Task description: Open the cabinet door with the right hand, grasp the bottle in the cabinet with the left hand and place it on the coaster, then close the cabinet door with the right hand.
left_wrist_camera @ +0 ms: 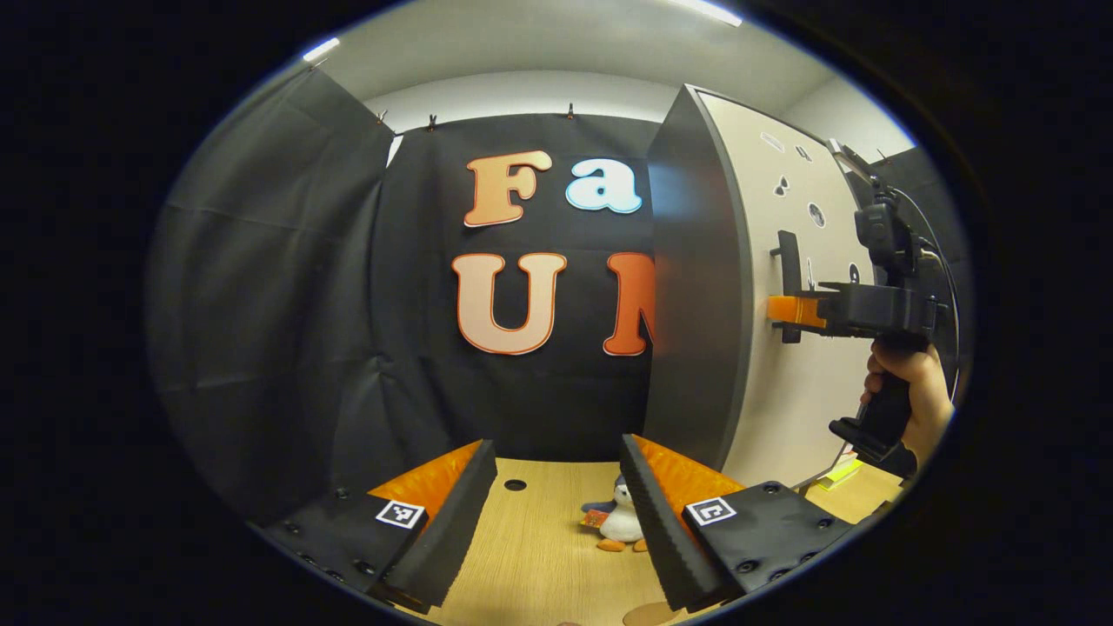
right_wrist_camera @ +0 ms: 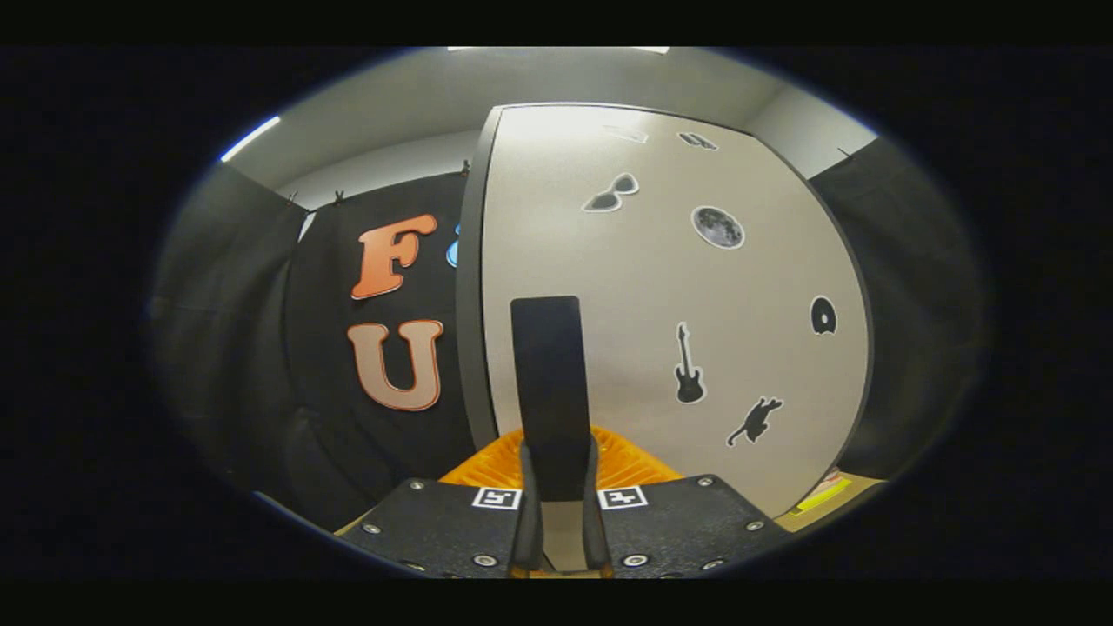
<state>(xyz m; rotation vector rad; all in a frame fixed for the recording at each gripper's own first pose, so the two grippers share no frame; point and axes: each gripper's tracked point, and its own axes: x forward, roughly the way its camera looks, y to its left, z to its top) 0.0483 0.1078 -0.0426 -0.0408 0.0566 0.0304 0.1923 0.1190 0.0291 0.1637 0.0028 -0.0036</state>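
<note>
In the right gripper view the right claw (right_wrist_camera: 556, 487) is closed narrow on the dark upright handle (right_wrist_camera: 546, 391) of the cabinet door (right_wrist_camera: 661, 296), one finger pressed against each side of the bar. The left gripper view shows this same claw (left_wrist_camera: 787, 310) from the side, meeting the handle (left_wrist_camera: 789, 283) on the pale door face (left_wrist_camera: 783, 217), with a hand (left_wrist_camera: 913, 396) wrapped round its grip below. The door carries small dark stickers, a guitar (right_wrist_camera: 688, 363) and a cat (right_wrist_camera: 755, 419) among them. The left claw (left_wrist_camera: 556, 513) hangs wide with nothing between its fingers, above the wooden bench (left_wrist_camera: 543, 556). On the bench, just beside its right finger, sits a small penguin toy (left_wrist_camera: 622, 520). The cabinet's dark side panel (left_wrist_camera: 691, 287) stands upright behind that toy.
</note>
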